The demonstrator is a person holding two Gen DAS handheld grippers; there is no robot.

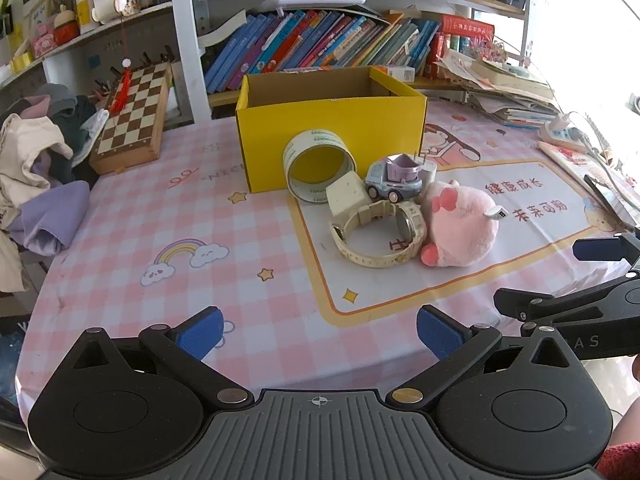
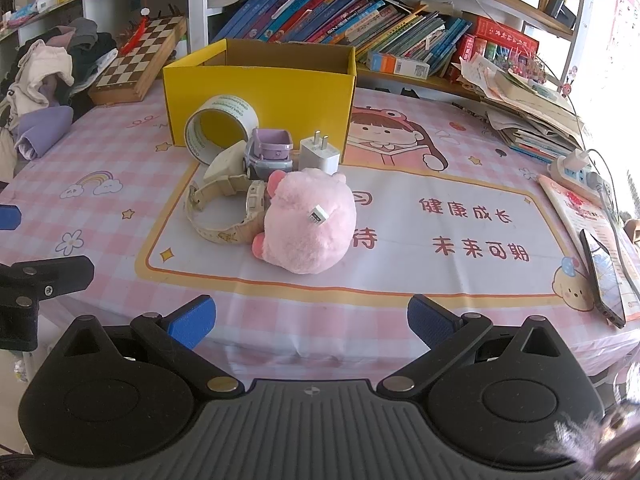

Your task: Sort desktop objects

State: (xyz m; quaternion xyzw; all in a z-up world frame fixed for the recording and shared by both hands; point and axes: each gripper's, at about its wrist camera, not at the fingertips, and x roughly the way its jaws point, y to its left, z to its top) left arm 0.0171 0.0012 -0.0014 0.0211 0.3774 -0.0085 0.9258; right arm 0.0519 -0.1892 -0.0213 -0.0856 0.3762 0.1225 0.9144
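Sorting not yet begun, by the look of it: yellow box (image 2: 260, 92) empty as far as visible, clutter bunched in front of it on the counter (image 1: 160, 220). Both left gripper (image 1: 320, 332) and right gripper (image 2: 308, 320) hovering at the near edge, jaws spread wide, holding nothing. Pink plush (image 2: 308, 220) nearest, well ahead of the right jaws; watch (image 1: 380, 236), toy car (image 1: 394, 180), tape roll (image 1: 318, 164) and charger (image 2: 320, 154) behind. Next: reach forward, close on the plush
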